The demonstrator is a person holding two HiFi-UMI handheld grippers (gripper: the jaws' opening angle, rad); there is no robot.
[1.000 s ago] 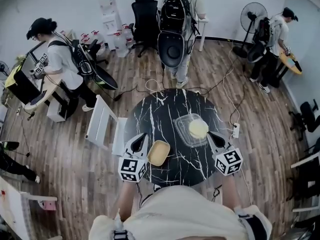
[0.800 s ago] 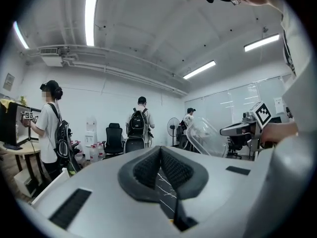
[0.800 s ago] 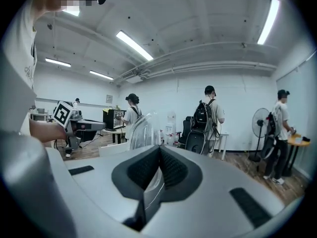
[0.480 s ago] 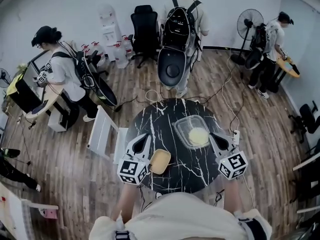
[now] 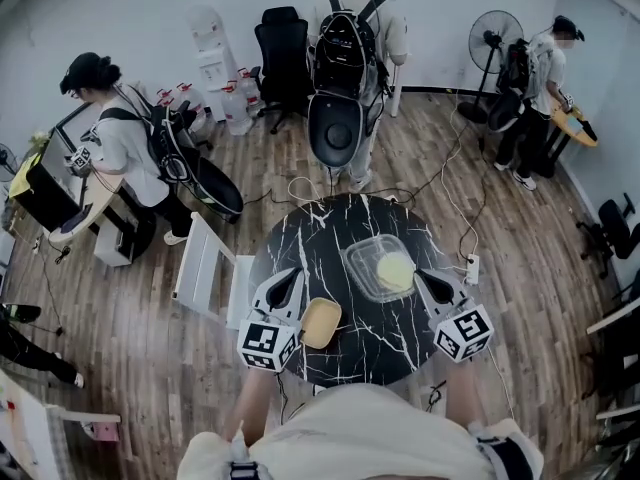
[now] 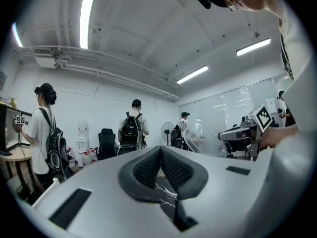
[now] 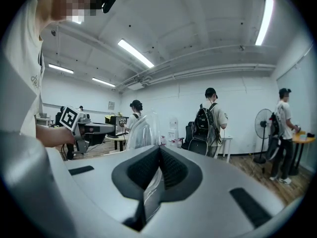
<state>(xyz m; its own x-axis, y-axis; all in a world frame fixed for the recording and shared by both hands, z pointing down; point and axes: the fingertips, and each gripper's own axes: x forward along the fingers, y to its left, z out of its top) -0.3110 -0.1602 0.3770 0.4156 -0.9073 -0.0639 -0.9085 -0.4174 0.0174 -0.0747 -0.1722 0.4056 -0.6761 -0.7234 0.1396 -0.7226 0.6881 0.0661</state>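
Surface point(image 5: 330, 233): round, black marble with white veins. It lies under and ahead of both tongs.

Left tongs point(image 5: 292, 278): closed and empty. On my feed the pads point(image 6: 143, 168) meet at the tips, and only veined stone shows through the slit behind them. Its marker cube point(image 5: 262, 343) sits at the near end.

Right tongs point(image 5: 418, 276): closed, with the pads point(image 7: 141, 170) together at the tips. The tips are at the near corner of the clear container, and clear plastic shows in the slit. I cannot tell from here whether any of that plastic is pinched. Its marker cube point(image 5: 464, 330) is nearest to me.

Clear container point(image 5: 358, 258): shallow and squarish. It sits just ahead of the right tongs and well off to the right of the left tongs.

Round yellow item point(image 5: 395, 266): inside the clear container, near the right tongs' tips.

Flat yellow rectangular piece point(image 5: 320, 322): lies on the surface just to the right of the left tongs, alongside them and apart from the container.

Person with a black backpack point(image 5: 345, 38): standing on the wooden floor well beyond both tongs, back turned.
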